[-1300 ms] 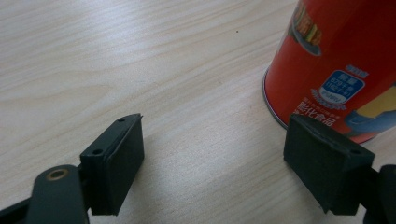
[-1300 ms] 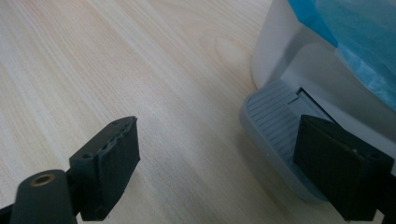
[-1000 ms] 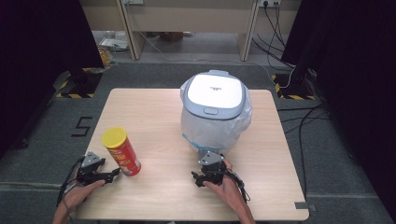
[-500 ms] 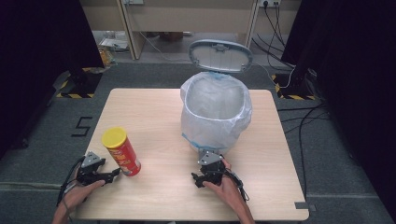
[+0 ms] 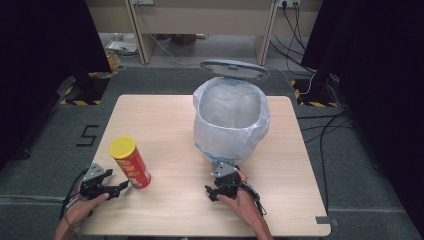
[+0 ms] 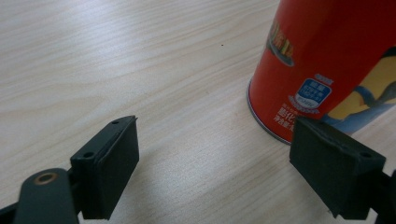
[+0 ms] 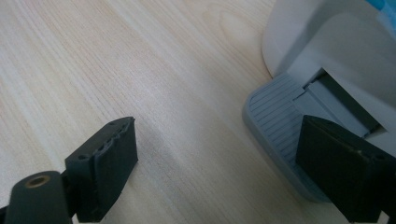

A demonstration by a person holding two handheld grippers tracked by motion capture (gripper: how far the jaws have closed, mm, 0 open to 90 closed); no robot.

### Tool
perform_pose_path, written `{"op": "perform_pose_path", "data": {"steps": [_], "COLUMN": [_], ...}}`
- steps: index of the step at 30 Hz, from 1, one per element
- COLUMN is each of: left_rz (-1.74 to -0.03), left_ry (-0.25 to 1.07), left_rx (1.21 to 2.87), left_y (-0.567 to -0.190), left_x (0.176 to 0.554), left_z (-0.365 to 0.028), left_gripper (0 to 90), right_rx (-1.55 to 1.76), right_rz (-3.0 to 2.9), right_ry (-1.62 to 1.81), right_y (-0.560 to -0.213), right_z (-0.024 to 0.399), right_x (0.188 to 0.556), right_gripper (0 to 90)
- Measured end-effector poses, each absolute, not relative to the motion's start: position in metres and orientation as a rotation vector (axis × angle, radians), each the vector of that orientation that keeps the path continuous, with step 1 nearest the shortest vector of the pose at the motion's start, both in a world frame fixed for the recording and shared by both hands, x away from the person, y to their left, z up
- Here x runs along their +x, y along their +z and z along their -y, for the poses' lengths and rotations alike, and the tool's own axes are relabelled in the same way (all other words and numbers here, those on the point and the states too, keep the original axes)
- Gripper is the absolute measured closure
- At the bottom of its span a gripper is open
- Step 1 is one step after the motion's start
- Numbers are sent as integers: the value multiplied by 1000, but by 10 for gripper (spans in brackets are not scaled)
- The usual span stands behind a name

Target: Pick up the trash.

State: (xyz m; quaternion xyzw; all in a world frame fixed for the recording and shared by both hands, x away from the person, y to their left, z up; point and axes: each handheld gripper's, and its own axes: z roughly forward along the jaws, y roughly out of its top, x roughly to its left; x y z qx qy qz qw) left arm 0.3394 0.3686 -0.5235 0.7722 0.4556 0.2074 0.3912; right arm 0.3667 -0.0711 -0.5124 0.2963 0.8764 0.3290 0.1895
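Observation:
A white pedal bin lined with a clear bag stands at the table's middle, its grey lid swung up behind it. My right gripper is open just in front of the bin; one jaw rests over the grey foot pedal. A red snack can with a yellow cap stands upright at the front left. My left gripper is open beside the can's base, with nothing between its jaws.
The wooden table has bare room to the left of the bin and along its front. Dark curtains, cables and a desk frame lie beyond the far edge.
The bin's lid, closed one second ago, has swung up and stands open behind the bin. Both grippers and the can have stayed in place.

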Motion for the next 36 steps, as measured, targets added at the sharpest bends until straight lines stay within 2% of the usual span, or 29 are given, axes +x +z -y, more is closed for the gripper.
{"op": "perform_pose_path", "data": {"steps": [7, 11, 23, 36], "left_rz": [-1135, -1148, -1128, -971], "left_ry": [521, 569, 558, 545], "left_rx": [1925, 1918, 1847, 1842], "left_y": [-519, -512, -500, -488], "left_x": [332, 328, 308, 298], "left_z": [-367, -372, -382, -348], "left_gripper": [148, 148, 164, 157], "right_rx": [826, 829, 832, 831], "right_rz": [-2464, -2467, -2463, -2463], "right_ry": [924, 923, 920, 920], "right_y": [-512, -512, -512, -512], "right_z": [71, 71, 71, 70], "right_x": [367, 367, 367, 367], "right_gripper": [129, 129, 129, 127]}}
